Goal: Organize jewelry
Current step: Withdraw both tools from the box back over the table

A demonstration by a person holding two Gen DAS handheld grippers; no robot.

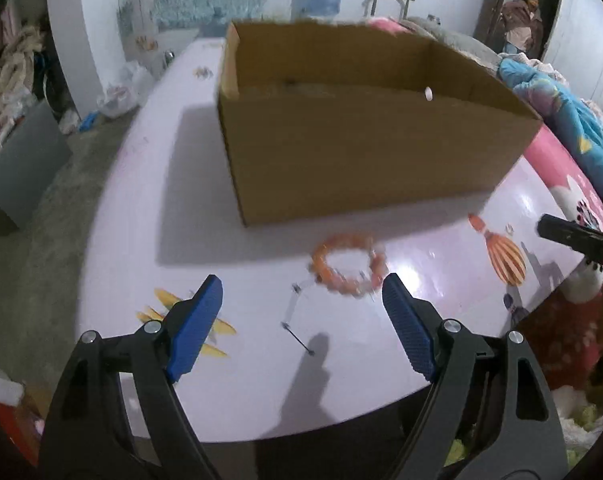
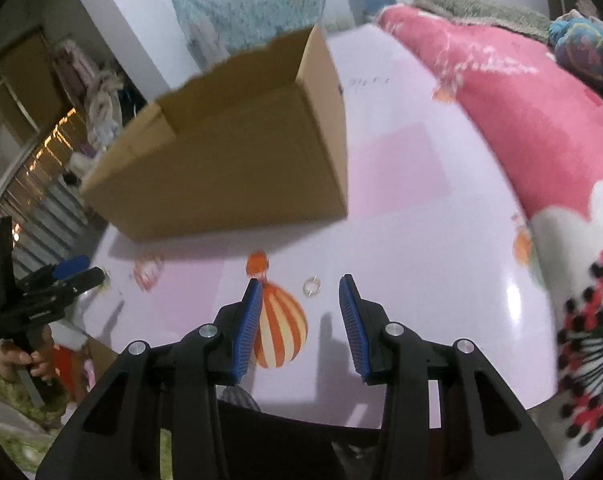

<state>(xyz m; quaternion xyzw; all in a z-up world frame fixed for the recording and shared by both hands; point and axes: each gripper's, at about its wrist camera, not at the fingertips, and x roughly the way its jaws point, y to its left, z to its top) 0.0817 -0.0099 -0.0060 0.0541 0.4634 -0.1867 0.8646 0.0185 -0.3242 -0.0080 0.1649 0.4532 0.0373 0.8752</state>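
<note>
L wrist view: left tongs [image 1: 302, 294] stood wide apart, empty, over the table [image 1: 149, 208]; the bracelet [image 1: 348, 263] lay flat just ahead, nearer the right pad, w/ the box [image 1: 365, 152] beyond. R wrist view: right tongs [image 2: 299, 290] were part open, empty, and the ring [image 2: 311, 285] lay on the table just ahead btwn the tips, so right was nearer the ring, left the bracelet.

You see a glossy, smooth tabletop [image 1: 149, 200], a matt cardboard box [image 1: 361, 152], and ribbed blue pads [image 1: 407, 332] with a plastic look.
</note>
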